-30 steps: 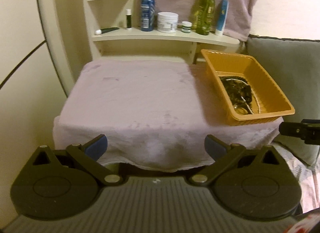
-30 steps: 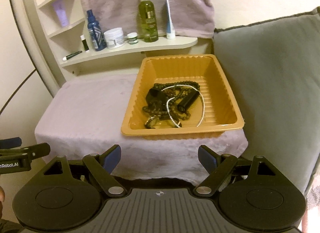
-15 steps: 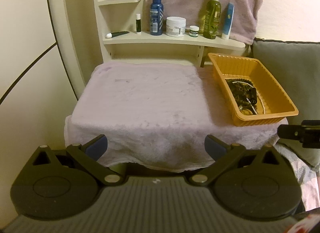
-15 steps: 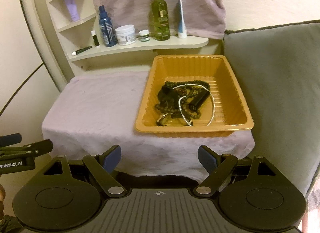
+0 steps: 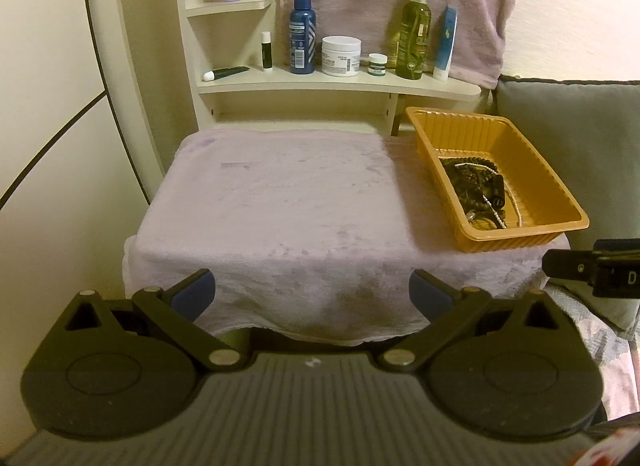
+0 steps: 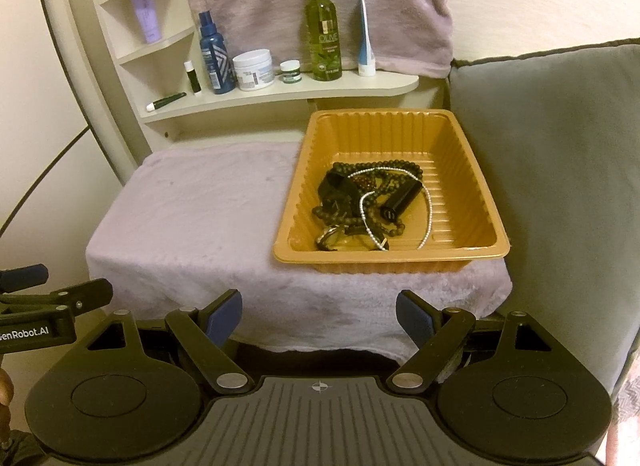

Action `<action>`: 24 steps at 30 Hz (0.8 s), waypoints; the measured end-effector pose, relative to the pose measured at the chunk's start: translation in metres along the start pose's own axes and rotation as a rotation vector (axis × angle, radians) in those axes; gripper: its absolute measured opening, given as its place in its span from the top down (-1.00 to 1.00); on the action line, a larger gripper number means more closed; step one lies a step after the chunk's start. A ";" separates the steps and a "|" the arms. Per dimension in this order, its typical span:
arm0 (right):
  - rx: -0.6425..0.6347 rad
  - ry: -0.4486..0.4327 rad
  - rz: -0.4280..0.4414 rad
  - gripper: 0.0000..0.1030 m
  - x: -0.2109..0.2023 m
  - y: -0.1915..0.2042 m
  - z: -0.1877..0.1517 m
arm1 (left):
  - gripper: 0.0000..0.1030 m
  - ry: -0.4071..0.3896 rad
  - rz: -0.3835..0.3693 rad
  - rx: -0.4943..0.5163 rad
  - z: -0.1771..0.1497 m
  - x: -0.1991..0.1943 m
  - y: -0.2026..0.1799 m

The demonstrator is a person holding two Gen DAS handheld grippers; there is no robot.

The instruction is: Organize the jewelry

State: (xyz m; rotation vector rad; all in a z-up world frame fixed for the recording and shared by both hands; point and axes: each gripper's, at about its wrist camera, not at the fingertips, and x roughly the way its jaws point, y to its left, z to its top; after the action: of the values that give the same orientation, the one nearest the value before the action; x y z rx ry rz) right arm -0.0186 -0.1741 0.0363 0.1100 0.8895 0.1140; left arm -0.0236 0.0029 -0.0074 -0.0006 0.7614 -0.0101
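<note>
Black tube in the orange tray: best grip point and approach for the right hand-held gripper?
Grip the black tube across its middle, coming from above. It lies flat and diagonal on the bead tangle in the orange tray, so turn the jaws crosswise to its length. A white bead strand runs close alongside and may get caught. The right hand-held gripper is open.

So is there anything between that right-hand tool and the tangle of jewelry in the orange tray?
Nothing visible blocks it. The right gripper is open and empty, short of the towel-covered table. Only the orange tray's near wall stands before the jewelry, and the tray is open from above.
</note>
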 end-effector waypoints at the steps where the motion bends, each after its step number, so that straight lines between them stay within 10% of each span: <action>1: 0.001 -0.001 -0.001 -0.63 0.000 0.000 0.000 | -0.99 0.000 -0.001 0.000 0.000 0.000 0.000; 24: -0.014 -0.004 0.003 -0.63 -0.001 0.001 0.001 | -0.99 -0.007 -0.007 0.001 0.002 0.002 -0.001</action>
State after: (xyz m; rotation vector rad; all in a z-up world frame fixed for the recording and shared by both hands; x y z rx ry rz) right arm -0.0180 -0.1728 0.0380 0.0987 0.8847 0.1229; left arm -0.0212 0.0021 -0.0073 -0.0024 0.7540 -0.0175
